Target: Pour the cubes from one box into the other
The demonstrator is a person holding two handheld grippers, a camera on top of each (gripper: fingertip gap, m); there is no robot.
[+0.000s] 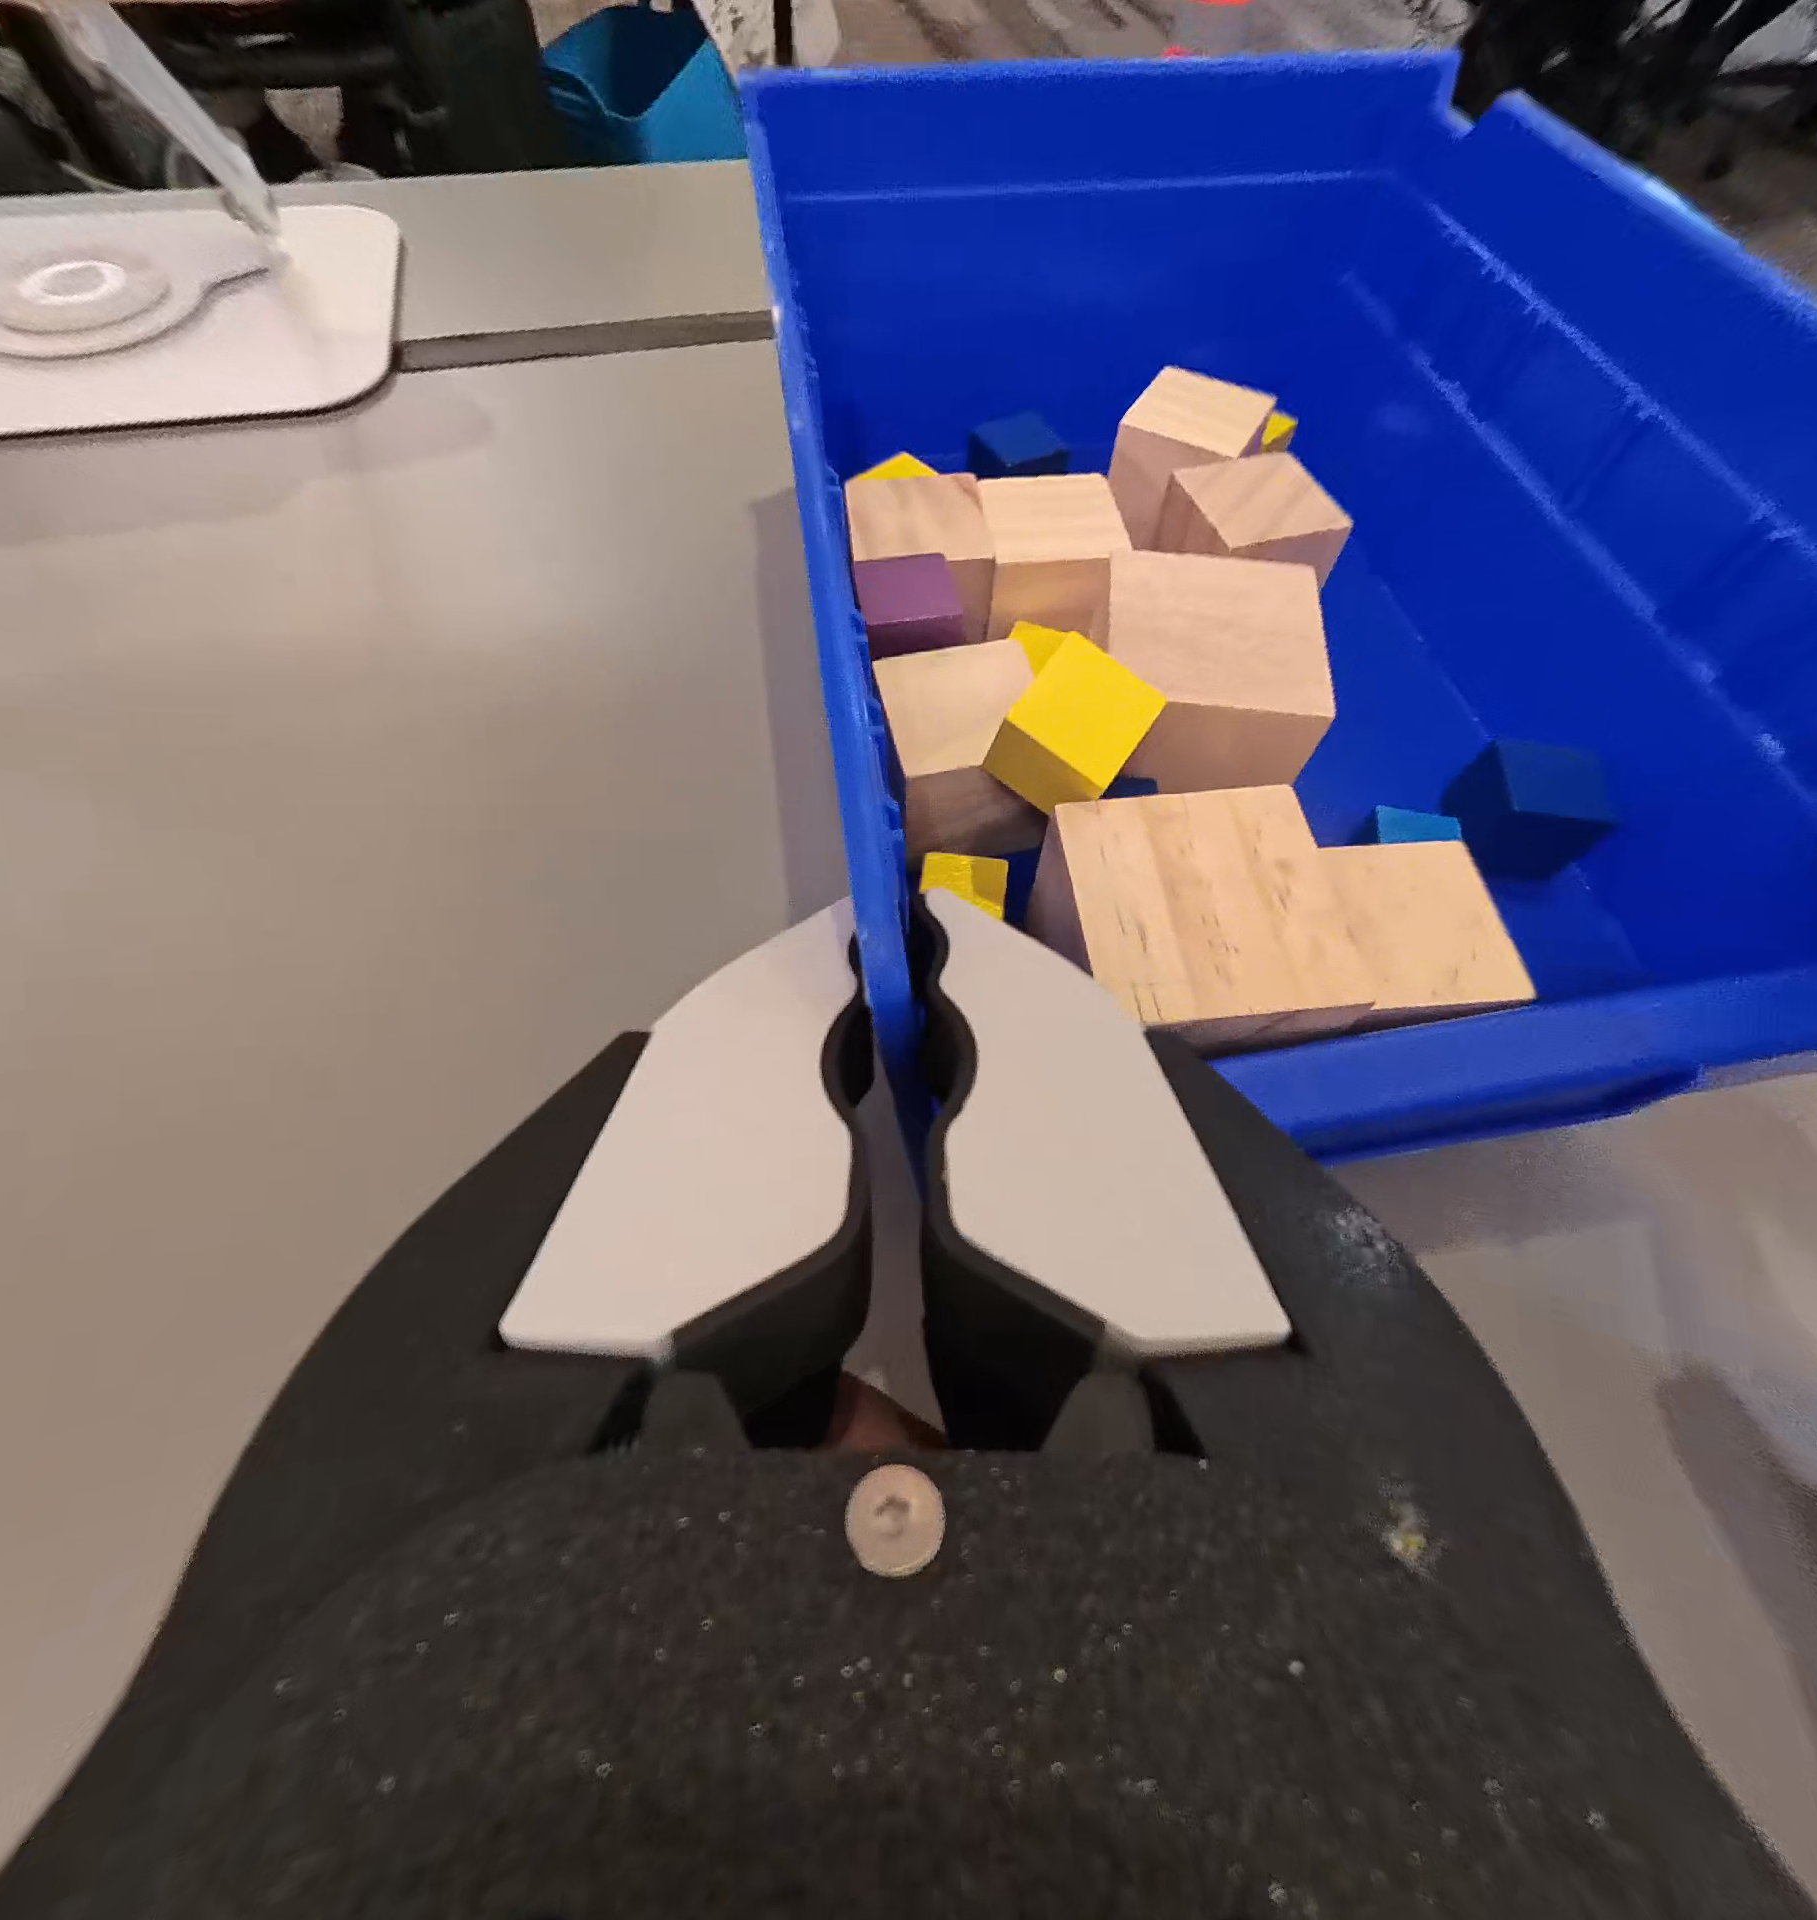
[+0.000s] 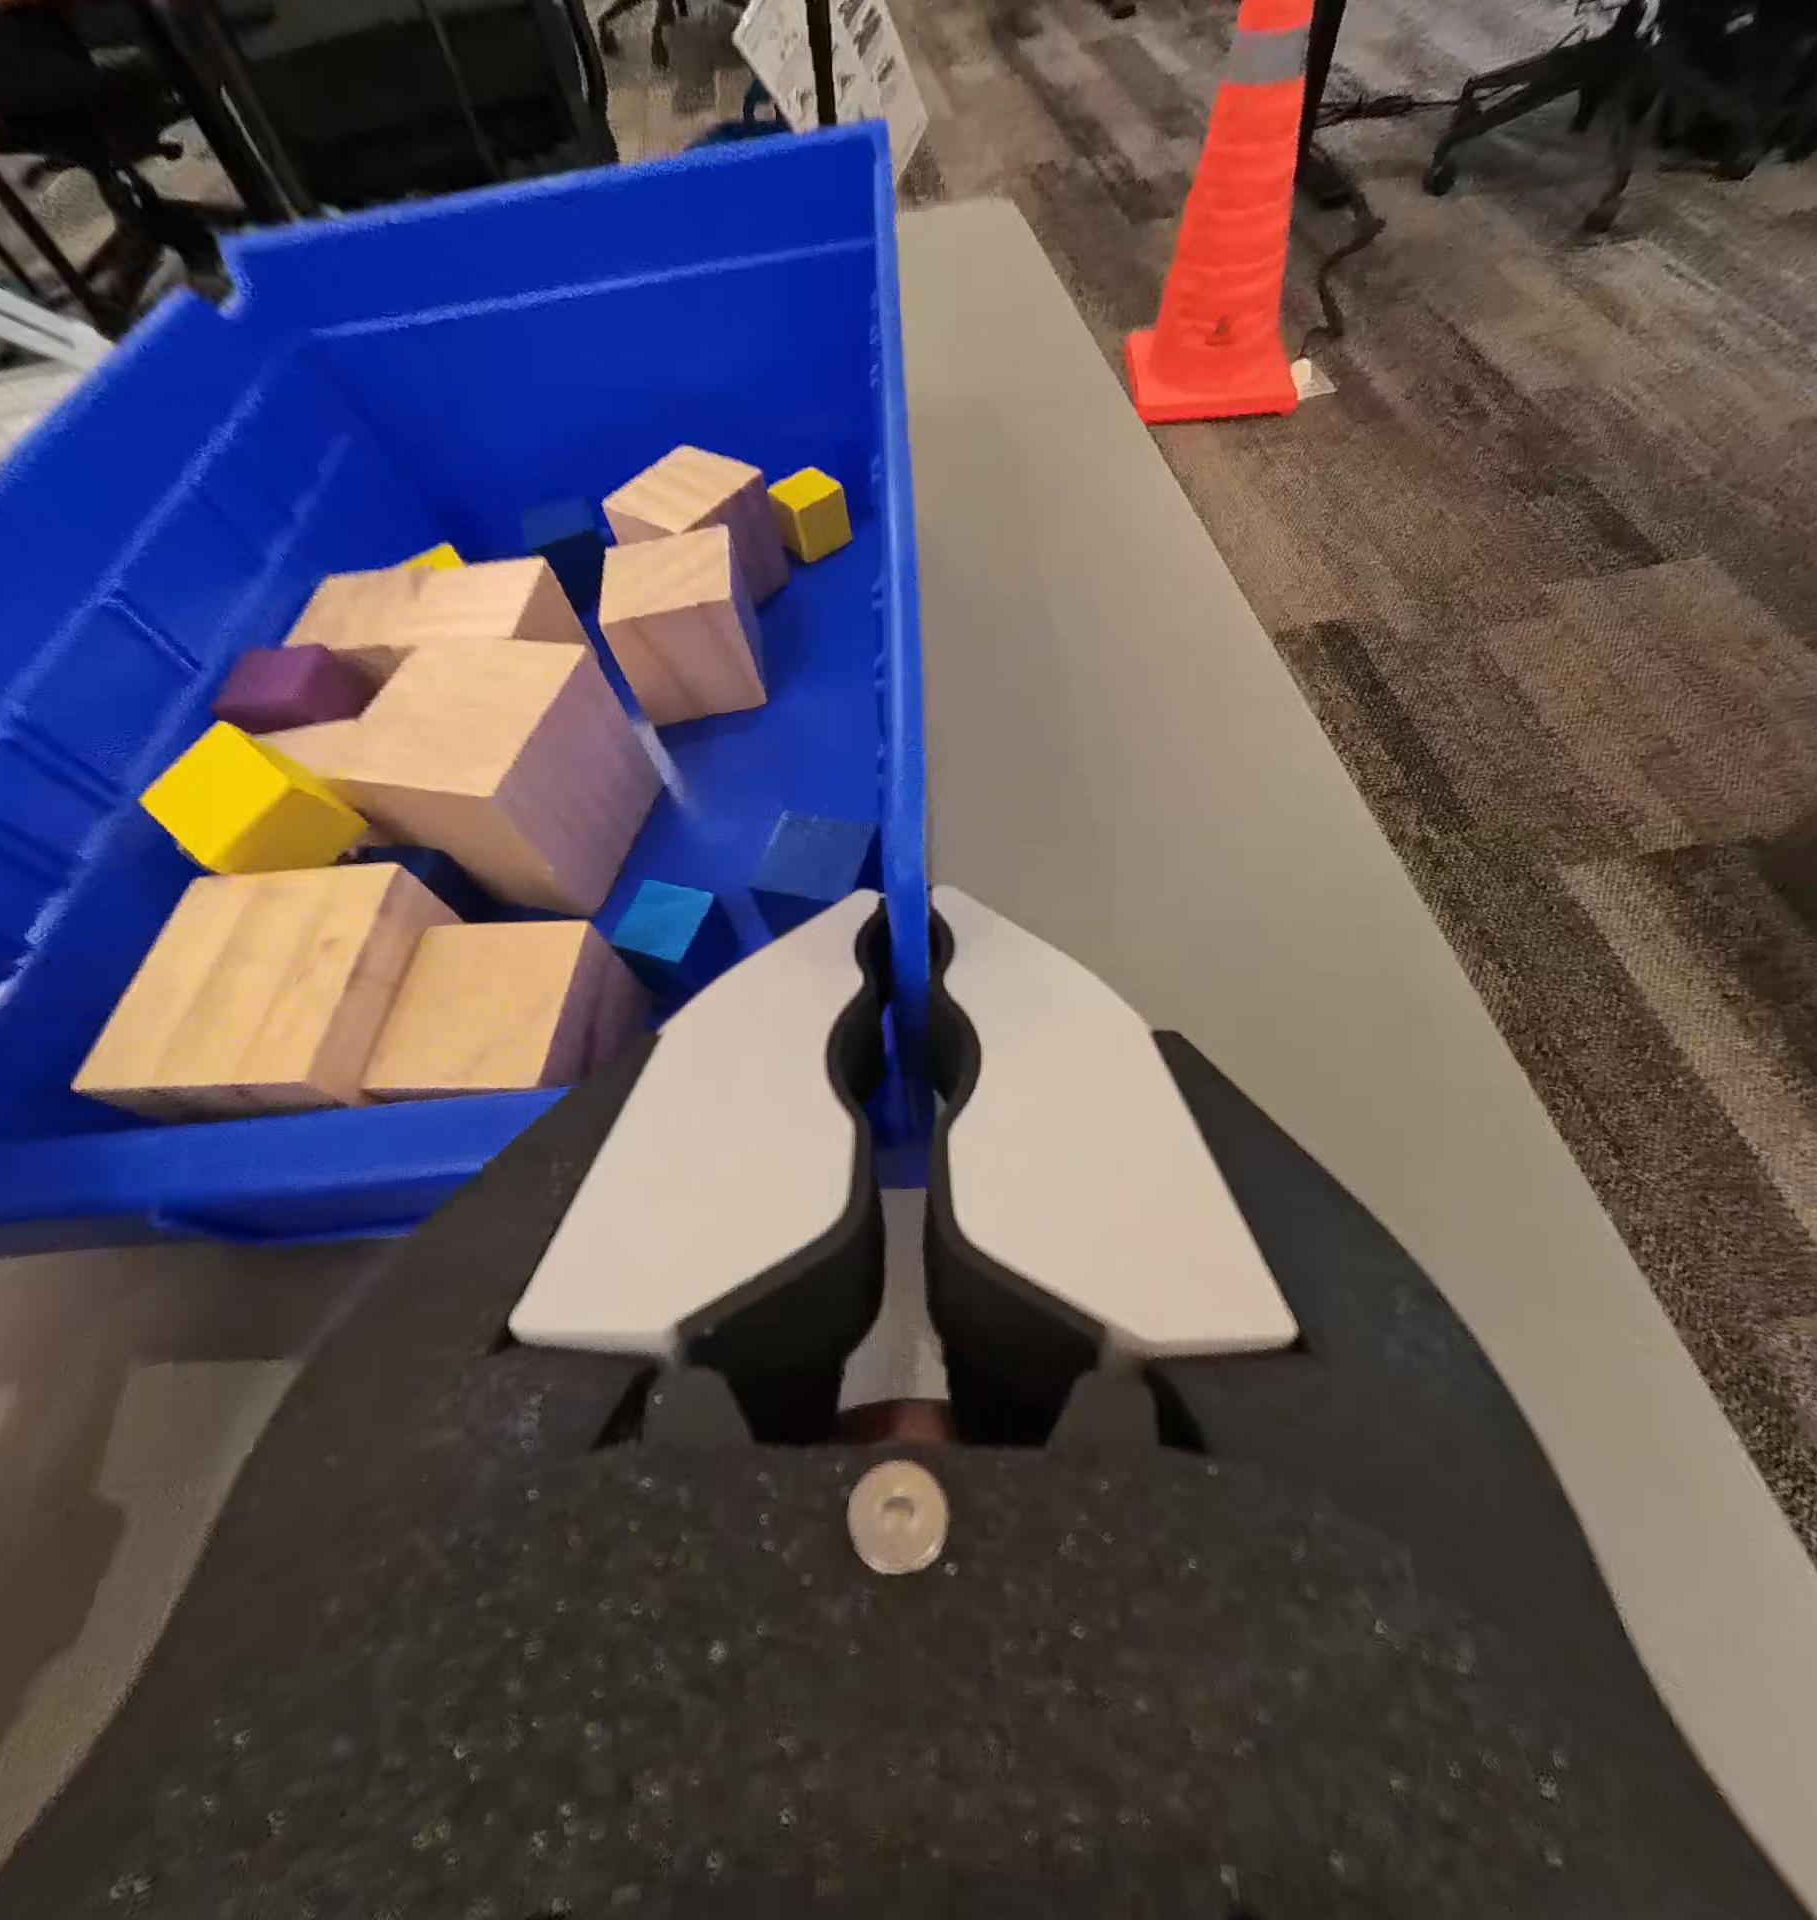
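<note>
Rigid blue plastic bin [image 1: 1299,260], ribbed walls, on smooth grey tabletop [image 1: 364,727]. Contents: plain-grain wooden cubes [image 1: 1221,665], small painted yellow, blue, purple ones. Left gripper [image 1: 888,935] and right gripper [image 2: 906,925] each clamped onto a side wall.

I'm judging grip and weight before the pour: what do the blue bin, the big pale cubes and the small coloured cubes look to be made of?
Blue bin: likely moulded plastic, with a thin ribbed wall and slight sheen.
Big pale cubes: bare wood with visible grain, apparently unpainted.
Small coloured cubes: probably painted wood, in opaque, fairly matt yellow, blue or purple, with the core hidden.
</note>
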